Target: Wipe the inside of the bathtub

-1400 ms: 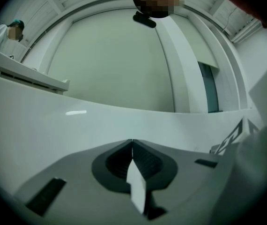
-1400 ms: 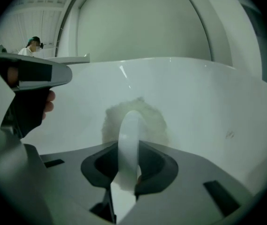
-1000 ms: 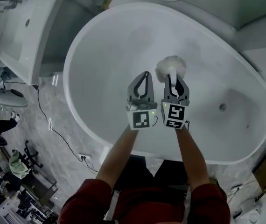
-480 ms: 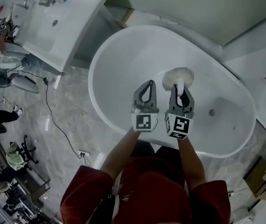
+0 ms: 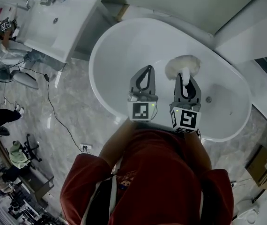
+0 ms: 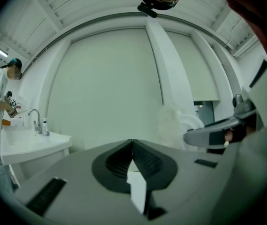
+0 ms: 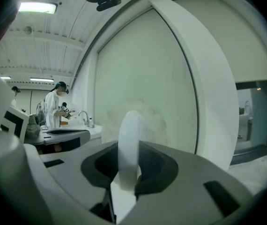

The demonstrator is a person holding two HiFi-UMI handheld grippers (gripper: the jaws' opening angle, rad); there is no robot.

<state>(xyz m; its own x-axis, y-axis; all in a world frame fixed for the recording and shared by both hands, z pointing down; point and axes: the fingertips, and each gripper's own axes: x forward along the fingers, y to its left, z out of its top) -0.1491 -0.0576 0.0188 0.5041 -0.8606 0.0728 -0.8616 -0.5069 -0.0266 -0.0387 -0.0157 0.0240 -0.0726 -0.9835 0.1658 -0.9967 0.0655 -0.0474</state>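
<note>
The white oval bathtub (image 5: 124, 46) lies below me, its drain (image 5: 208, 99) toward the right end. My right gripper (image 5: 186, 75) is shut on the white handle (image 7: 129, 149) of a fluffy white brush (image 5: 182, 63), whose head hangs over the middle of the tub. In the right gripper view the brush head (image 7: 145, 116) blurs against a pale wall. My left gripper (image 5: 146, 69) is held beside it on the left, shut, with nothing between its jaws. Its closed tips (image 6: 132, 143) point at the wall, and the right gripper (image 6: 218, 135) and brush (image 6: 171, 121) show to its right.
A white washbasin (image 5: 61, 25) with a tap (image 6: 35, 118) stands left of the tub. A person in white (image 5: 2, 32) stands by it. A black cable (image 5: 54, 116) runs over the marble floor. A cardboard box (image 5: 264, 165) sits at the lower right.
Both grippers have lifted up and back toward my body, brush still held. The view has pulled away, so the tub looks smaller and the washbasin has come into sight.
</note>
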